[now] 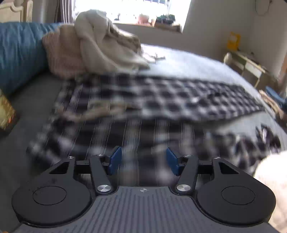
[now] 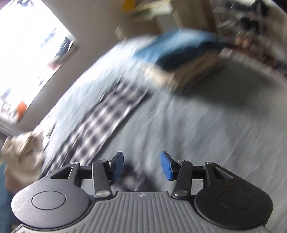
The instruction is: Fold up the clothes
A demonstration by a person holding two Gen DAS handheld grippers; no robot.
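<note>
1. The left tongs (image 1: 142, 161) stand with their blue pads (image 1: 114, 160) apart and nothing pinched between them; they hang above the blurred near part of a black-and-white checked garment (image 1: 161, 100).
2. The right tongs (image 2: 141, 165) likewise stand parted, their blue pads (image 2: 167, 165) gripping nothing, over the grey-blue bed cover (image 2: 206, 136); a dark blurred patch shows just below the gap, and I cannot tell what it is.
3. The checked garment lies spread across the bed (image 1: 188, 62), running from the left side toward the right edge; in the right wrist view it shows as a long checked strip (image 2: 105, 118) stretching away to the upper right.
4. A small beige piece of cloth (image 1: 100, 109) lies on top of the checked garment near its left part.
5. Behind the garment, a heap of cream and beige clothes (image 1: 104, 44) is piled against a pink knitted piece (image 1: 61, 53).
6. To the left of that heap lies a blue quilt (image 1: 19, 52).
7. Far back, a bright window (image 1: 132, 9) has pots on its sill, and a low shelf (image 1: 249, 66) stands by the wall at right.
8. In the right wrist view a blue folded item (image 2: 179, 50) lies on a tan stack at the far end of the bed, much blurred.
</note>
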